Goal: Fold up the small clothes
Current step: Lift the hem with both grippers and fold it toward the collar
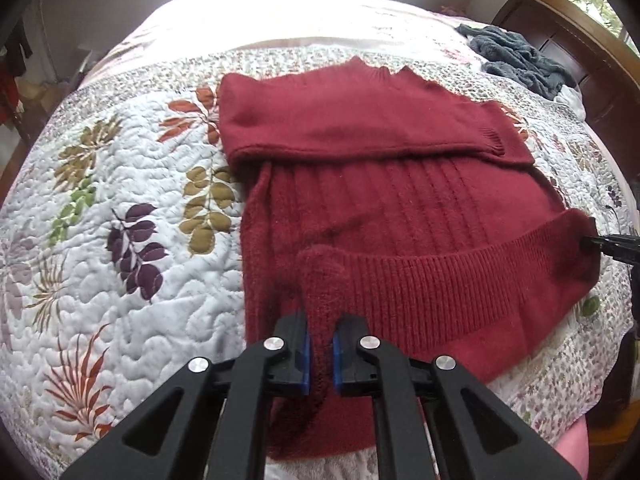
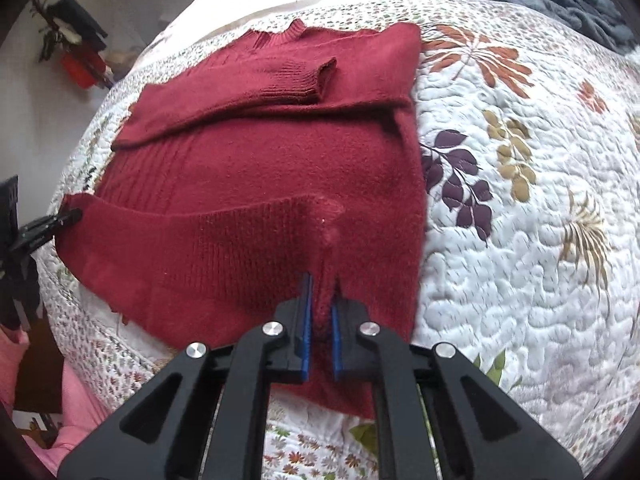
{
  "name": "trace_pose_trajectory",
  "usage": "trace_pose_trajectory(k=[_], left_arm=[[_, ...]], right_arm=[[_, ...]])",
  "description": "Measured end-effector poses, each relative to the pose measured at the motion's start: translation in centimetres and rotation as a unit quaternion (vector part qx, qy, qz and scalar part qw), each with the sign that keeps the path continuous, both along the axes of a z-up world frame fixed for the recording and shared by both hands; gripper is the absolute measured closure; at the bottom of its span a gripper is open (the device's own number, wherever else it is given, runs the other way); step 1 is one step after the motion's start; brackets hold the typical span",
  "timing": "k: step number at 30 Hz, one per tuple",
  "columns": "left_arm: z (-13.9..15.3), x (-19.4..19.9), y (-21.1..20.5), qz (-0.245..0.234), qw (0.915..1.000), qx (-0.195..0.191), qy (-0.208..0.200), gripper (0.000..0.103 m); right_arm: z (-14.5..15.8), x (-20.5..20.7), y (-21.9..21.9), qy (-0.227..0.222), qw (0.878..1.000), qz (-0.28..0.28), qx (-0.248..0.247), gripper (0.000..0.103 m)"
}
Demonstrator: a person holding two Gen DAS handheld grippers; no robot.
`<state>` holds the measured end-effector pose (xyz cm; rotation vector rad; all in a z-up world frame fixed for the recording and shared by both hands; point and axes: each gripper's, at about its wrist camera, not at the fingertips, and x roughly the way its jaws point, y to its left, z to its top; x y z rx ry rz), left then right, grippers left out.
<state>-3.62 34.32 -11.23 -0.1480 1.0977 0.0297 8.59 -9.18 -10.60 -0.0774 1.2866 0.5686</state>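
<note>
A dark red knit sweater (image 1: 380, 200) lies on the bed, collar at the far end and a sleeve folded across its chest. My left gripper (image 1: 322, 320) is shut on a bunched corner of the ribbed hem (image 1: 460, 268), which is raised over the body. In the right wrist view my right gripper (image 2: 323, 292) is shut on the opposite end of the sweater's (image 2: 260, 160) hem. Each view shows the other gripper's black tip at the far hem corner: the right gripper (image 1: 596, 242) and the left gripper (image 2: 66, 216).
The bed wears a white quilt (image 1: 120, 240) with leaf prints, wide and bare beside the sweater. A grey fluffy blanket (image 1: 516, 60) lies crumpled by the dark wooden headboard (image 1: 580, 52). Pink fabric (image 2: 76, 412) hangs below the bed's near edge.
</note>
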Motion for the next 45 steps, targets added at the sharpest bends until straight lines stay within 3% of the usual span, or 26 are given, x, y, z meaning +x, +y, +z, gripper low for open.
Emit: trace_pose_trajectory(k=[7,13,24,30,34,40,45], left_arm=[[4.4,1.7,0.3,0.008,0.9983,-0.007,-0.057,0.096],[8.0,5.8,1.7,0.025,0.9949,-0.012,-0.097,0.096],[10.3,16.1,3.8,0.044,0.9899,0.028,-0.132,0.096],[8.3,22.4,5.3,0.058,0.9898,0.032,-0.126,0.096],[5.7,25.8,5.6,0.049,0.9917,0.047,-0.109,0.096],[0.0,29.2,6.0,0.042,0.9954,0.063,-0.058,0.096],[-3.0,30.7,6.2,0.04,0.9961,0.073,-0.03,0.096]], right_arm=[[4.0,2.1,-0.4,-0.03,0.999,-0.016,0.033,0.097],[8.5,6.3,0.5,-0.07,0.996,-0.028,0.047,0.097],[10.6,17.0,4.8,-0.099,0.993,-0.065,0.027,0.097],[9.0,23.0,7.1,-0.099,0.992,-0.08,0.002,0.097],[6.0,26.5,8.3,-0.085,0.992,-0.086,-0.025,0.097],[0.9,29.0,9.1,-0.059,0.992,-0.093,-0.057,0.097],[-2.2,30.3,9.2,-0.041,0.992,-0.099,-0.071,0.097]])
